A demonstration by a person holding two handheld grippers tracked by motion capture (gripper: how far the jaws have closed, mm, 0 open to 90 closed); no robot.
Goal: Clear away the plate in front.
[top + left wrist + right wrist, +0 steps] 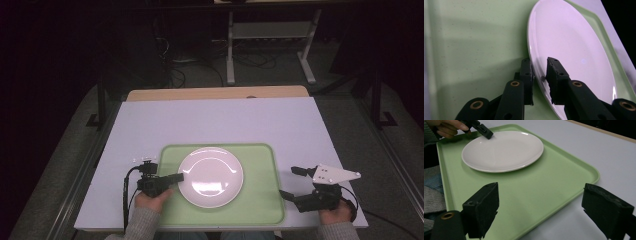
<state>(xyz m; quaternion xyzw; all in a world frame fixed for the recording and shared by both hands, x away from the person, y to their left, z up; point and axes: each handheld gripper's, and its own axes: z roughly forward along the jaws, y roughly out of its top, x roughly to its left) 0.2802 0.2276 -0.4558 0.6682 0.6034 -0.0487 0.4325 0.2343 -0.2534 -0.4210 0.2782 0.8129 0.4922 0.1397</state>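
Jaws of the left gripper (539,75) are being held narrowly apart astride the near-left rim of the round white ceramic plate (210,176), one pad under the rim and one over it, with a sliver of gap showing on the upper side, so the rim is bracketed but not visibly pinched. The plate is lying flat in the middle of the pale green rectangular plastic tray (260,210) on the white table (210,120); being round, it is showing no long axis and pointing no way, its face turned upward. The step in hand is judged to be at the plate's edge: either a grip or a let-go. The right gripper (299,183) is being held wide and empty just beside the tray's right edge.
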